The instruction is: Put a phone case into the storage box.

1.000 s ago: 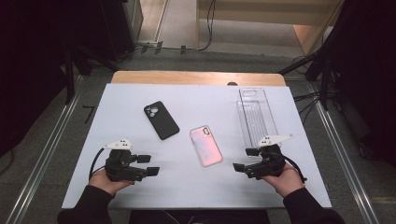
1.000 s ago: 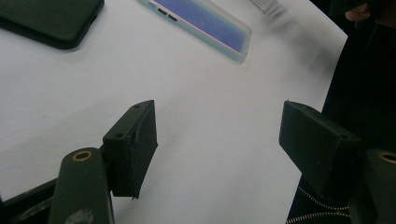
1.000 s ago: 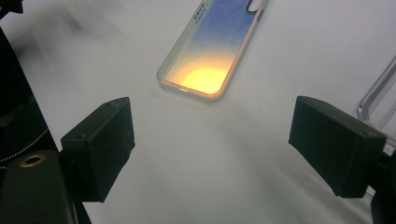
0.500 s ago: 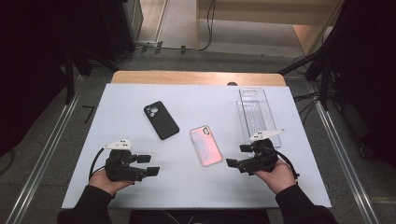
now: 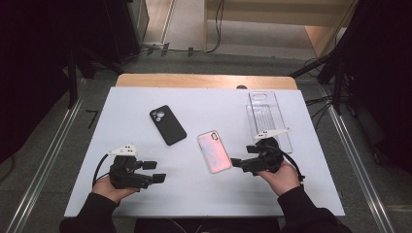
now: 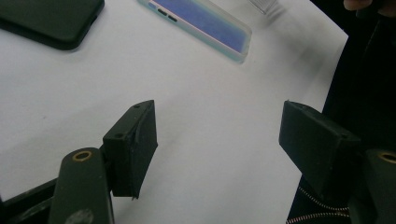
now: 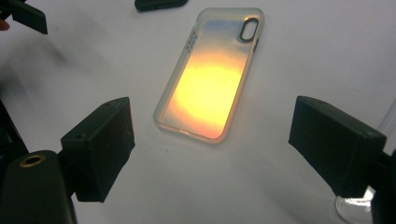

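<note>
Our right gripper (image 5: 239, 163) hangs with jaws apart and empty, just right of the pink phone case (image 5: 214, 151) lying mid-table. We should straddle its edges squarely before closing; the left gripper (image 5: 156, 171) waits open too.

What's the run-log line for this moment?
right tool: open, beside iridescent phone case | left tool: open, empty | black case: untouched

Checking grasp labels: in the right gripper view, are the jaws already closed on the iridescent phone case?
No, the right gripper stands open, with the iridescent phone case lying untouched ahead.
</note>
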Demonstrator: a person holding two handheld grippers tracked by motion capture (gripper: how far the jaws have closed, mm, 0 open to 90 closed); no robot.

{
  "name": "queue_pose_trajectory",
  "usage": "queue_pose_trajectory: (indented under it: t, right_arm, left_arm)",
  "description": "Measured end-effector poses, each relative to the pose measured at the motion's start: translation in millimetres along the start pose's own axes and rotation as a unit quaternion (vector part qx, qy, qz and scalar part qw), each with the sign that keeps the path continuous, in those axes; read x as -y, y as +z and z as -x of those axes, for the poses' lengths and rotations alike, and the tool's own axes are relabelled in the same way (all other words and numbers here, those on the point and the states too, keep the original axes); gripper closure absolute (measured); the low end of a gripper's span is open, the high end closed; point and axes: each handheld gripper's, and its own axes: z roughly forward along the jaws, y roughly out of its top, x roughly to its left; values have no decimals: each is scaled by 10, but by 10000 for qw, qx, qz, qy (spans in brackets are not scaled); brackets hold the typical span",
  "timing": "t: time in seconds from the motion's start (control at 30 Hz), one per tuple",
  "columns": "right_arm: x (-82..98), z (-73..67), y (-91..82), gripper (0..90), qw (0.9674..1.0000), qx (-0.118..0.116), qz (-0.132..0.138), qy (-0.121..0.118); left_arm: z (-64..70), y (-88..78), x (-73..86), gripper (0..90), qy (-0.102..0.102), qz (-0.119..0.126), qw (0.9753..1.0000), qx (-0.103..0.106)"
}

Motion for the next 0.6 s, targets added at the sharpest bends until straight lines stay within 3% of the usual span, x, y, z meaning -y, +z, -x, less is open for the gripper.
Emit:
queue_pose_trajectory:
  t: [0.1, 0.2, 0.27, 0.37, 0.5, 0.6]
  right_arm:
    - [-43, -5, 10, 108, 9999, 43, 106, 37]
    - [-90, -14, 47, 72, 9999, 105, 24, 15]
    - [-117, -24, 94, 0, 9999, 136, -77, -50]
    - [-150, -45, 143, 0, 9998, 182, -50, -56]
    - [-220, -89, 201, 0, 9991, 407, -25, 64]
    - [-255, -91, 220, 0, 9993, 350, 81, 121]
  left_arm:
    - [1, -1, -1, 284, 9, 9, 10000, 1]
    - [2, -2, 0, 284, 2, 15, 10000, 4]
    - [0, -4, -1, 284, -5, 16, 10000, 8]
    - [0, -6, 0, 284, -18, 27, 10000, 10]
    - [0, -6, 0, 284, -17, 18, 10000, 17]
    - [1, -7, 0, 284, -20, 20, 10000, 21]
